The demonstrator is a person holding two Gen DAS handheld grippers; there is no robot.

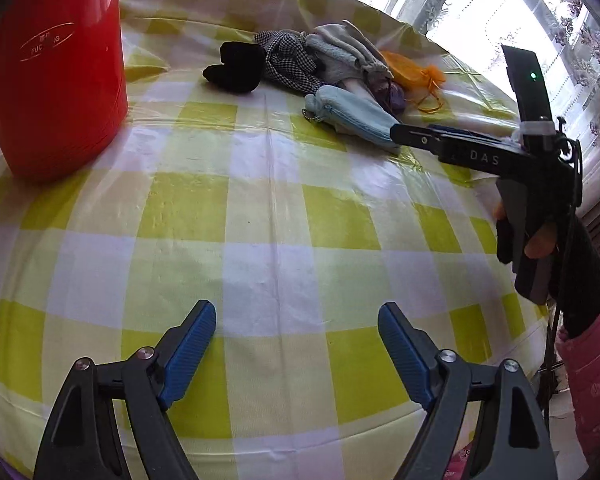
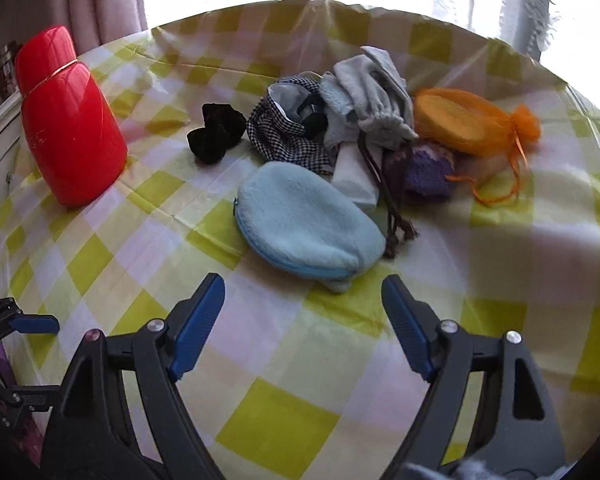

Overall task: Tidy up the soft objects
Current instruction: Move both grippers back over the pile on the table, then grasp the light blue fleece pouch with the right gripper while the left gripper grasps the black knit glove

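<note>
A heap of soft things lies on the checked tablecloth. Nearest is a light blue fleece pouch [image 2: 308,224], also in the left wrist view [image 1: 352,116]. Behind it lie a black scrunchie [image 2: 216,134], a black-and-white checked pouch [image 2: 288,136], a grey drawstring pouch [image 2: 376,96], an orange mesh bag [image 2: 472,120] and a purple knit piece [image 2: 428,172]. My right gripper [image 2: 302,320] is open and empty, just short of the blue pouch; in the left wrist view its fingertips [image 1: 400,134] reach the pouch's end. My left gripper [image 1: 296,344] is open and empty over bare cloth, far from the heap.
A tall red plastic container [image 2: 70,132] stands at the left of the table [image 2: 284,420], and shows large in the left wrist view [image 1: 56,80]. Lace curtains and a bright window stand behind the far table edge. The left gripper's tip [image 2: 32,322] shows at the lower left.
</note>
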